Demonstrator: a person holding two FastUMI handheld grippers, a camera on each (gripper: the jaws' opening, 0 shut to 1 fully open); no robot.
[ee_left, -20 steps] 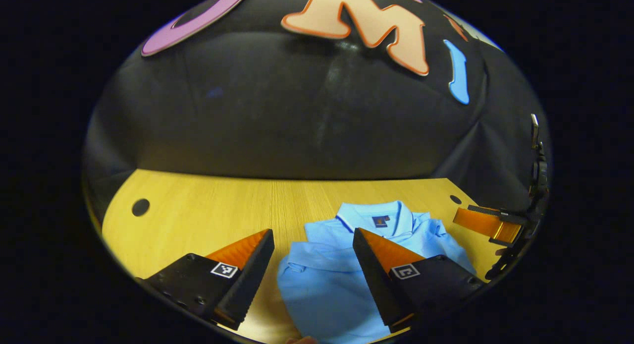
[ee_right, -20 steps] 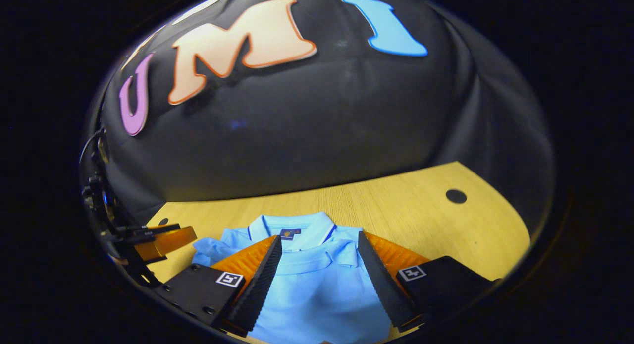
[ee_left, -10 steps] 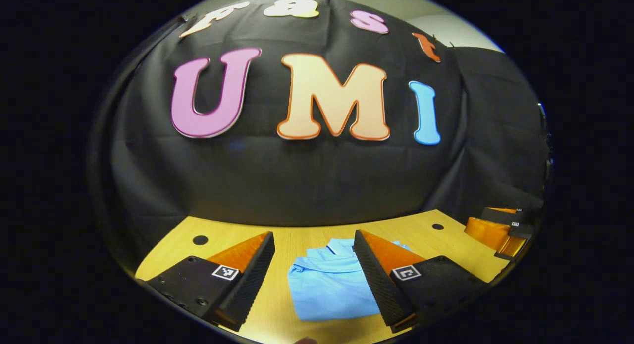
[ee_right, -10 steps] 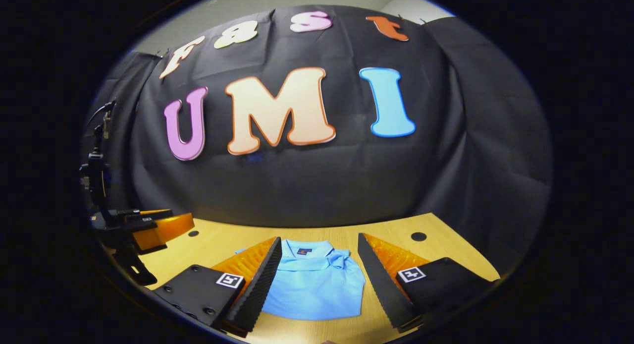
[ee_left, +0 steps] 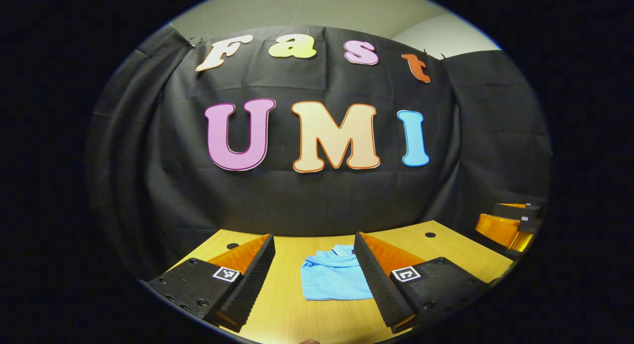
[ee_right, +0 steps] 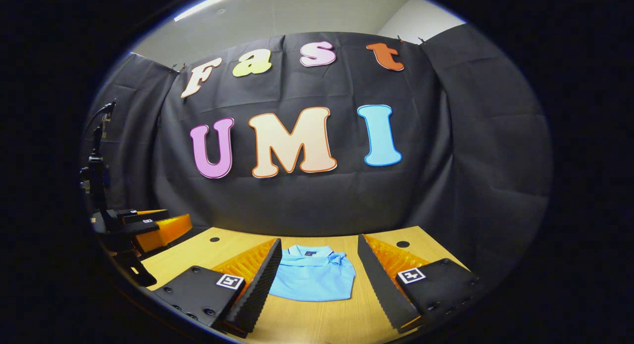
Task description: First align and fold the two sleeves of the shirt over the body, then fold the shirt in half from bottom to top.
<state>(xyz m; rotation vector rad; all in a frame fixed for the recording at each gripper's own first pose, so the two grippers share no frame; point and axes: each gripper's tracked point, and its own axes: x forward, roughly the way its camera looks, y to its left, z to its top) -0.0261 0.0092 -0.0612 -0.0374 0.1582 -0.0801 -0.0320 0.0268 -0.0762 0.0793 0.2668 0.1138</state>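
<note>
The light blue shirt [ee_left: 336, 279] lies folded into a compact packet on the wooden desk [ee_left: 292, 314], with its collar on the far side, toward the black cloth wall [ee_right: 307, 205]. A small dark label [ee_right: 310, 253] sits inside the collar; its writing is too small to read. The left tongs [ee_left: 314, 279] stand wide apart, near the shirt and above the desk, holding nothing. The right tongs [ee_right: 317, 279] are also wide apart and hold nothing. In the left gripper view the inner finger hides the right edge of the shirt. Each finger carries a small square marker [ee_left: 405, 273].
</note>
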